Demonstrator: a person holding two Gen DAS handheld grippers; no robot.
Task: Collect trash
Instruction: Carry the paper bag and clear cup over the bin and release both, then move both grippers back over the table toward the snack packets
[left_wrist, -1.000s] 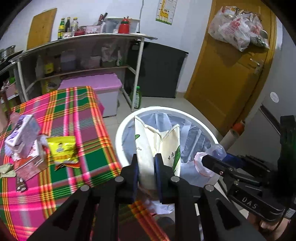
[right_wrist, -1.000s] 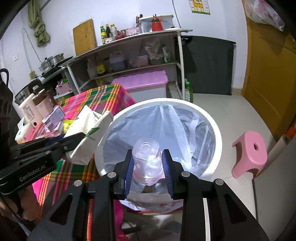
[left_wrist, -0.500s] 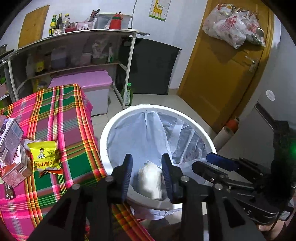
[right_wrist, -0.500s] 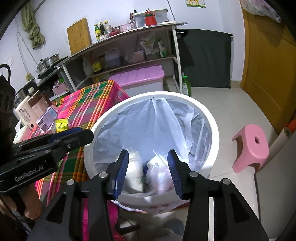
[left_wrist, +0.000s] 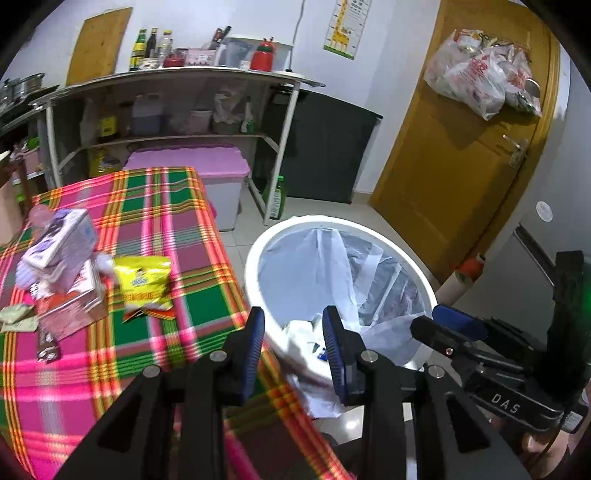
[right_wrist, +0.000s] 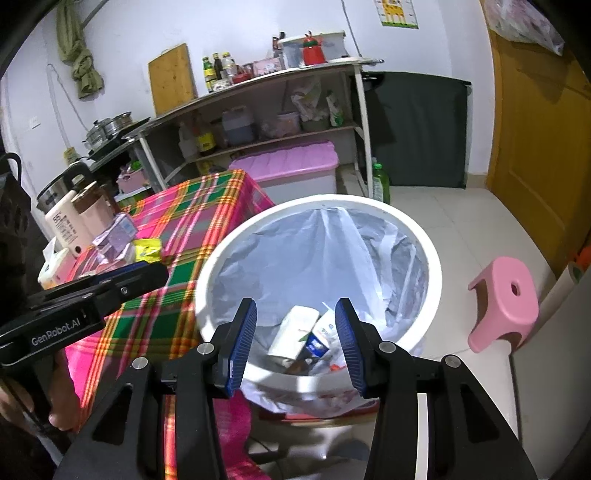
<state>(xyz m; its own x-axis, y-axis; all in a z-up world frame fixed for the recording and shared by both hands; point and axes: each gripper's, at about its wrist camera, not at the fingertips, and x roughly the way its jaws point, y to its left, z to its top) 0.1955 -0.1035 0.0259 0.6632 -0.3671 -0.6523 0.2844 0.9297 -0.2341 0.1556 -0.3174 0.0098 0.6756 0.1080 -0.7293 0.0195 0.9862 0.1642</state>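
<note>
White bin (right_wrist: 436, 280) lined with a plastic bag, beside the plaid-covered table (left_wrist: 177, 229) | left gripper (left_wrist: 293, 343) spread, nothing gripped, held over the bin's near rim | right gripper (right_wrist: 295, 336) spread, nothing gripped, held above the bin | carton and wrappers (right_wrist: 306, 336) seen lying at the bin's bottom | yellow snack packet (left_wrist: 144, 282) and boxes (left_wrist: 61, 258) seen on the table

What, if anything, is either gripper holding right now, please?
Nothing: the left gripper and right gripper are both open and empty above the bin.
</note>
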